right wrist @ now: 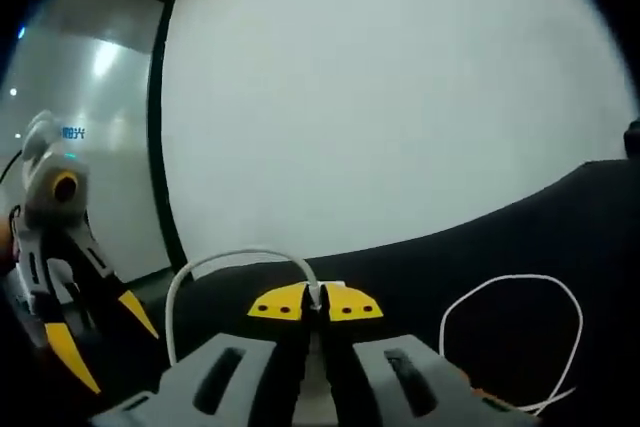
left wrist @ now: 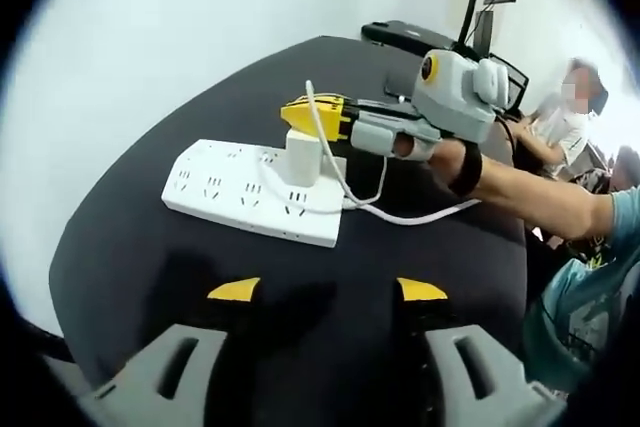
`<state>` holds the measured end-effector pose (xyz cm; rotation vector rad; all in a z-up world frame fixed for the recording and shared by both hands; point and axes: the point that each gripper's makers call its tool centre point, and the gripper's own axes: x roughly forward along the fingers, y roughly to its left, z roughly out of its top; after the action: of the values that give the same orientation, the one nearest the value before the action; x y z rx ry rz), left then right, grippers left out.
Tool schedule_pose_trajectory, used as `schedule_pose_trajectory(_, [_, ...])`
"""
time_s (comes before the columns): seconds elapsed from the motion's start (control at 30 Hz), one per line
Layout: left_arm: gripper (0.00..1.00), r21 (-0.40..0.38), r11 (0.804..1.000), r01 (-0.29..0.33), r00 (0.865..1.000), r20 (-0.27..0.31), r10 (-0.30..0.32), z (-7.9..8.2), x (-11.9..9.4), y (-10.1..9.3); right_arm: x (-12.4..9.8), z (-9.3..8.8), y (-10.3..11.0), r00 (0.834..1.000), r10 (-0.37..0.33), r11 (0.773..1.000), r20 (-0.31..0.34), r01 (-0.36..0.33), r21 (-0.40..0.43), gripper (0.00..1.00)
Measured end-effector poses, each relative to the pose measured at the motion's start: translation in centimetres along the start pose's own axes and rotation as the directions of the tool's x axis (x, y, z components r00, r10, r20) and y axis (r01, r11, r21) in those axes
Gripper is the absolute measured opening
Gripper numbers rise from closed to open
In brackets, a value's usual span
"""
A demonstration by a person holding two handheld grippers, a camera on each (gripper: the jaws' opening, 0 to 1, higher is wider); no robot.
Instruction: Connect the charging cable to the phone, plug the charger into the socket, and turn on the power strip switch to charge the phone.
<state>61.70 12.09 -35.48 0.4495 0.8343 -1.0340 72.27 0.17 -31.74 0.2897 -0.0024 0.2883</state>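
While plugged into the power strip [left wrist: 255, 192], charger [left wrist: 302, 157] (white) stands upright.

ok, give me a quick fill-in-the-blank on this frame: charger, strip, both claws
1. The white charger stands on the white ____ strip.
2. The right claw is ____ on the charger's cable.
3. The left claw hangs open and holds ____.
4. The table under the strip is ____ in colour.

Missing words: power; shut; nothing; black
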Motion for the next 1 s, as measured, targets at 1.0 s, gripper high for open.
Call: schedule_pose_trajectory(1.0, [0.46,0.031,0.994,-0.101,0.994,0.040,0.099,2.7,-6.7,-6.1,-12.4,11.1,-3.9,0.999,0.022,0.987,-0.038,-0.028,-0.160,0.26])
